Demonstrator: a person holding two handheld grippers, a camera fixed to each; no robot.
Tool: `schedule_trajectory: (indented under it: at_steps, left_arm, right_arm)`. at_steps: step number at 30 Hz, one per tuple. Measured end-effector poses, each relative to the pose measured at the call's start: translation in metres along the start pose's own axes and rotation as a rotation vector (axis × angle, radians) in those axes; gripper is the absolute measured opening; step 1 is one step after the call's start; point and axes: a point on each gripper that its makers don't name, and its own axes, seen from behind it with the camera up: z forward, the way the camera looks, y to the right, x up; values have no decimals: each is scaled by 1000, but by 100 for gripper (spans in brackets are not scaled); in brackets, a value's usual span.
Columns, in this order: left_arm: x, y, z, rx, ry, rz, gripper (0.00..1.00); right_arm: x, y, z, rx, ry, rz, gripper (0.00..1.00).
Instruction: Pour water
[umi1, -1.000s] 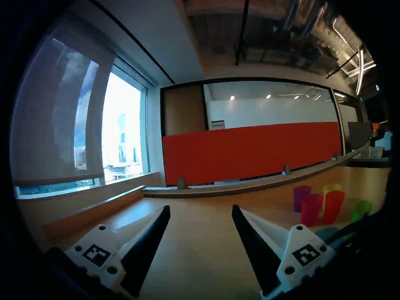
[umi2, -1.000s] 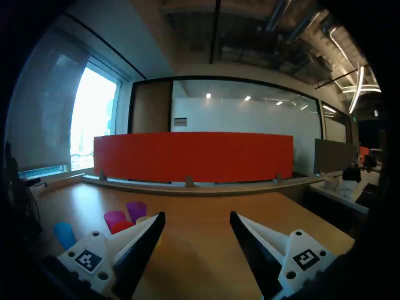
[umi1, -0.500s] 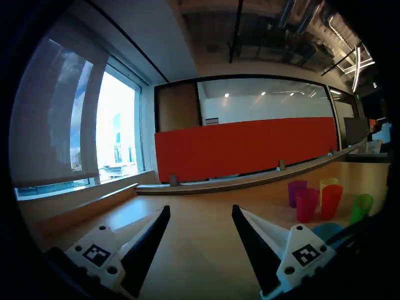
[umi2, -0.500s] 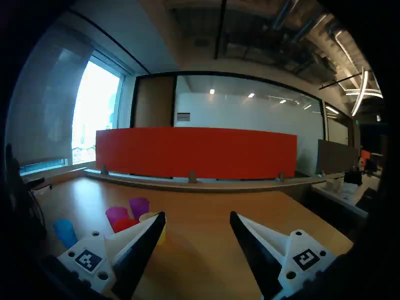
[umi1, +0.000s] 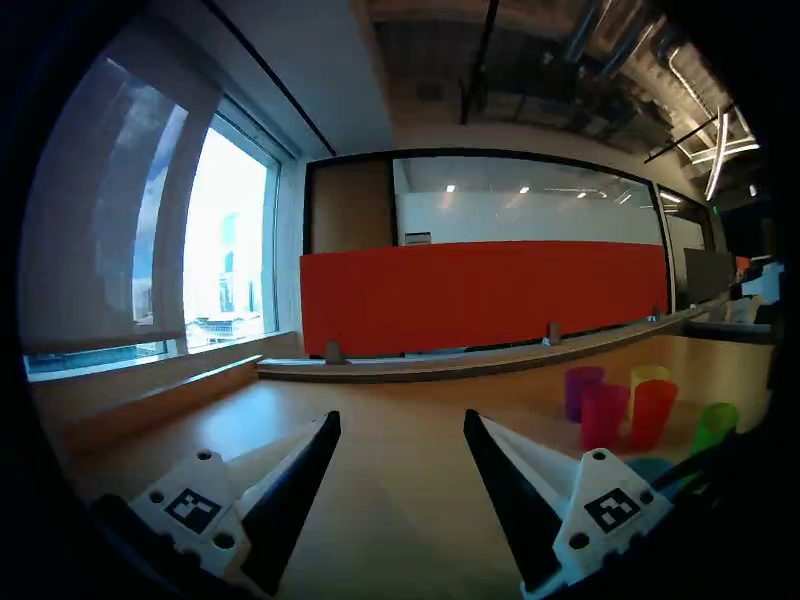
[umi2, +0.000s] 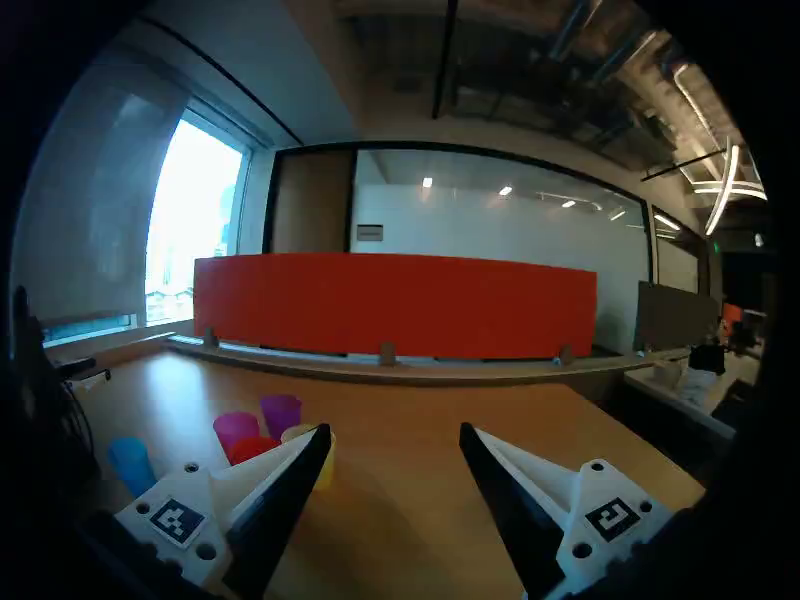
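We hold left tool (umi1: 401, 414) wide open, empty, over light wooden tabletop (umi1: 400, 490). Same for right tool (umi2: 394, 428): wide, empty. We see coloured plastic cups (umi1: 602, 415) clustered upright on tabletop, between tools, untouched.

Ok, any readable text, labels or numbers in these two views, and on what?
None readable.
Small sign above the red partition: too small and blurred to read.
Square markers on the right gripper and left gripper: black-and-white patterns, no letters or digits.
Cups: no print visible.
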Motion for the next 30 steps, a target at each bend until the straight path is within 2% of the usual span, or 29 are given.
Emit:
schedule_trajectory:
  at_steps: [9,30]
  left_arm:
    - [-7,-1,3,-1,-19,-44,91]
    - [-12,2,6,-21,-37,-46,92]
  right_arm:
    - [4,5,0,-6,7,14,100]
    - [8,14,-6,-9,23,18,100]
